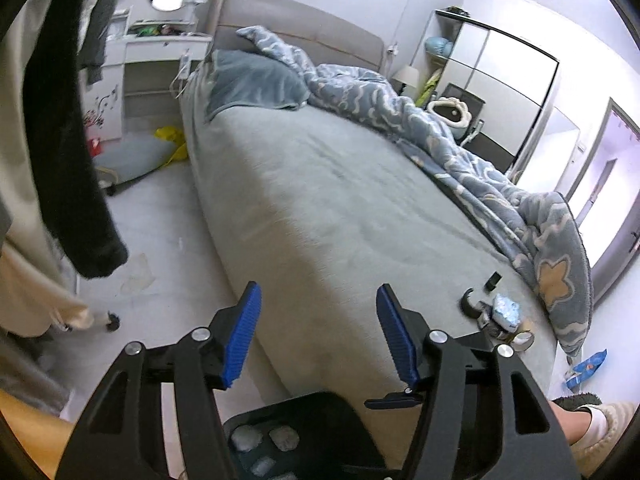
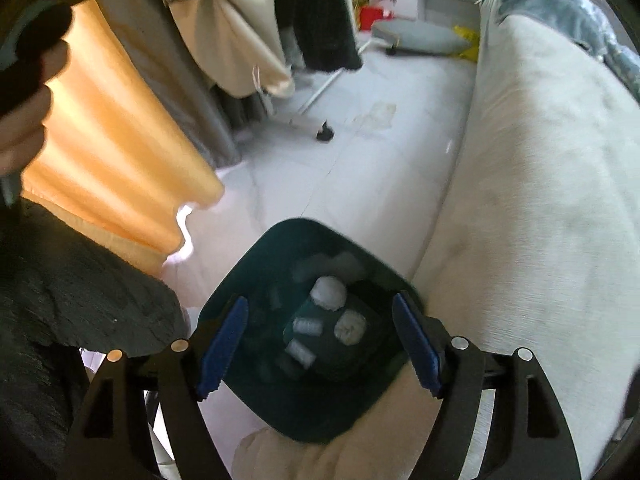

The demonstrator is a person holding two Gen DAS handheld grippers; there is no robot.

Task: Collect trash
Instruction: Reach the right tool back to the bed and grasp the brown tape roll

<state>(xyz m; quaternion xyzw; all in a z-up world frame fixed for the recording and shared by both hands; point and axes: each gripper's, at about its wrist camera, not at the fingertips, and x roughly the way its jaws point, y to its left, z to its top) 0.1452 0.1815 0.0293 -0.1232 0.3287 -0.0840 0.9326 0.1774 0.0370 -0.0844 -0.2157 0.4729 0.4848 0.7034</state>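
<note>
Both the left gripper [image 1: 318, 336] and right gripper [image 2: 320, 346] gape empty above the dark plastic bin [image 2: 256, 264] of crumpled white wads [image 2: 328, 293] at lower centre; next, likely the crumpled silvery wrapper [image 1: 506, 310], lower right on the grey bed [image 1: 320, 184].

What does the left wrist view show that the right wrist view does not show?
Only the left wrist view shows the blue patterned blanket, the small items near the bed's corner, among them a crumpled foil wad, and a blue wrapper on the floor.

Only the right wrist view shows the orange curtain and the full inside of the trash bin, with white paper wads in it.

Both show the grey bed, the bin and open, empty tongs: left, right.
</note>
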